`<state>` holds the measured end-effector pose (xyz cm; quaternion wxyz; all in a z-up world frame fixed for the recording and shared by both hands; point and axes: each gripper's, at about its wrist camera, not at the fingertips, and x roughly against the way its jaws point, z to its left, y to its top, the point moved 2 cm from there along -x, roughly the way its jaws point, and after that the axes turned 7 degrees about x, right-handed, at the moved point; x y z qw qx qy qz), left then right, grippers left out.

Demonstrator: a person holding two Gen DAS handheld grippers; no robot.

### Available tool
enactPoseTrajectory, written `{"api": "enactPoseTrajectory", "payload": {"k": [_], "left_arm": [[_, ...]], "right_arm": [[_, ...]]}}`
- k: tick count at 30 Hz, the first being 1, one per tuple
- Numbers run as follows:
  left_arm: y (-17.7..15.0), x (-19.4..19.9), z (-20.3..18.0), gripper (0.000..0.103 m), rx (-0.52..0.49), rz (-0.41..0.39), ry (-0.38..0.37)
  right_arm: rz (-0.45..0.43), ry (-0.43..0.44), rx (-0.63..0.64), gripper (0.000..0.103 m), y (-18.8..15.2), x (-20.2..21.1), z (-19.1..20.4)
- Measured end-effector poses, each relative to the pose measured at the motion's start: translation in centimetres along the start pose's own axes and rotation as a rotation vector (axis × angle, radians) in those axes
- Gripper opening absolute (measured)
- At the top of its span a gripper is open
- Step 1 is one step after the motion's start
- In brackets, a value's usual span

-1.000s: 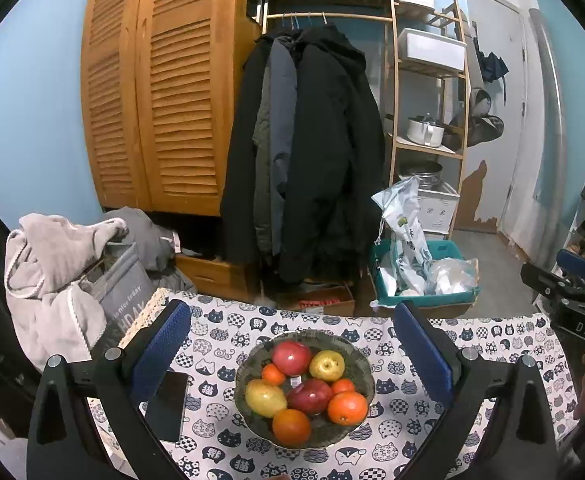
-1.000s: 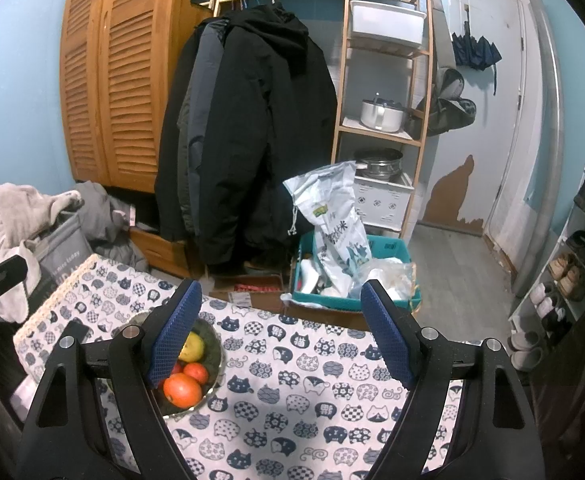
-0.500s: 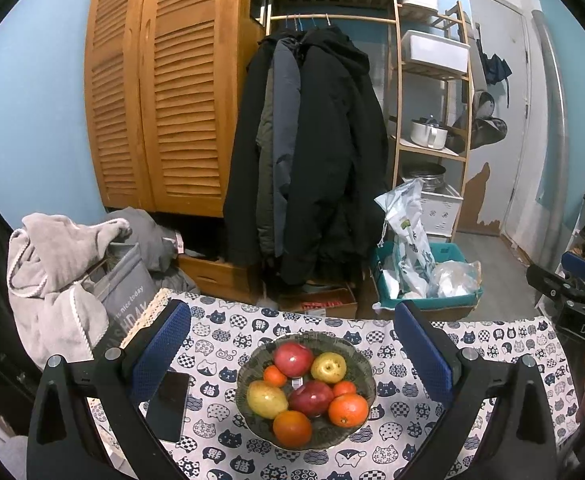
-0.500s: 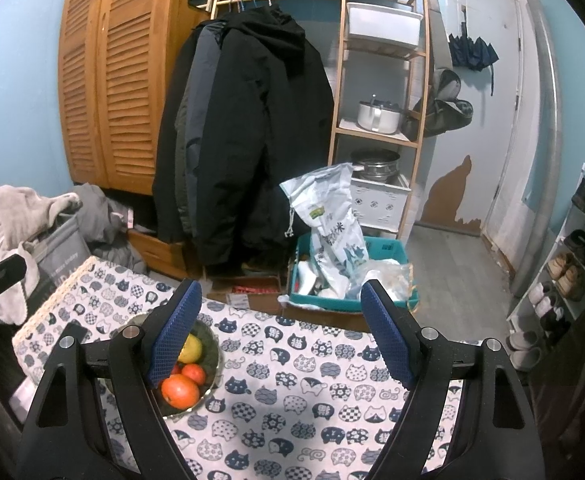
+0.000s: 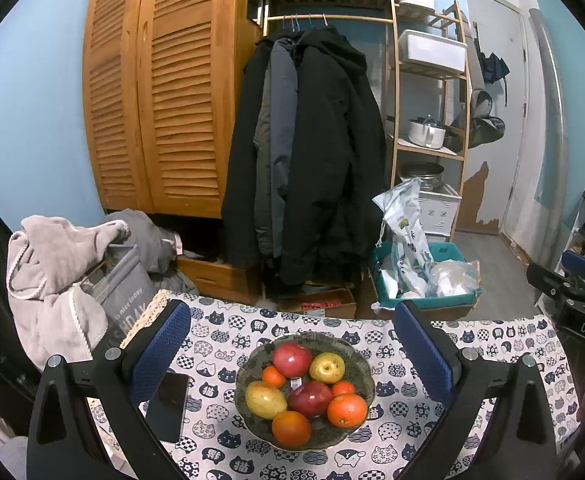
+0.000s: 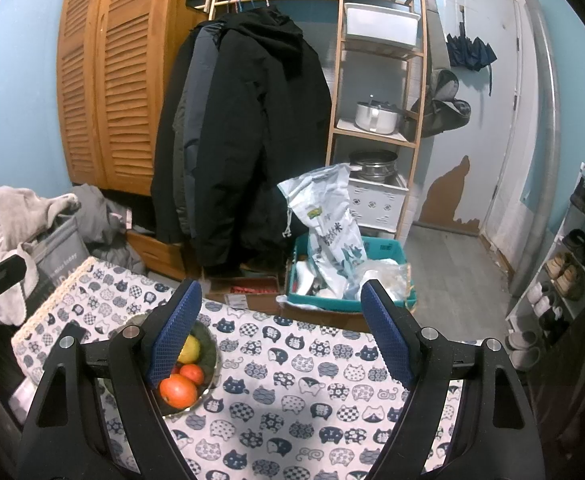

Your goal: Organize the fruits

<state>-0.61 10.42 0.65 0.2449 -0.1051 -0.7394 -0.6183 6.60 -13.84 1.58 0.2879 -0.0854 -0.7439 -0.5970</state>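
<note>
A dark glass bowl of fruit sits on the cat-print tablecloth. It holds red apples, a yellow apple, a pear and several oranges. My left gripper is open and empty, held above the bowl, fingers either side of it. My right gripper is open and empty over the cloth, to the right of the bowl, whose left part hides behind the left finger.
A black phone lies on the cloth left of the bowl. Beyond the table stand a wooden wardrobe, hanging coats, a shelf rack, a teal crate with bags and a laundry pile.
Both views have risen slightly, so the bowl and table sit a little lower in frame. The fruit has not moved and both grippers stay open.
</note>
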Motion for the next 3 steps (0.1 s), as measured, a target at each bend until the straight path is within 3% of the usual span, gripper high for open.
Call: {"api": "enactPoseTrajectory", "payload": {"k": [3], "left_arm": [[0.03, 0.02, -0.1, 0.102, -0.001, 0.002, 0.0]], "right_arm": [[0.0, 0.001, 0.001, 0.081, -0.01, 0.0, 0.0]]}}
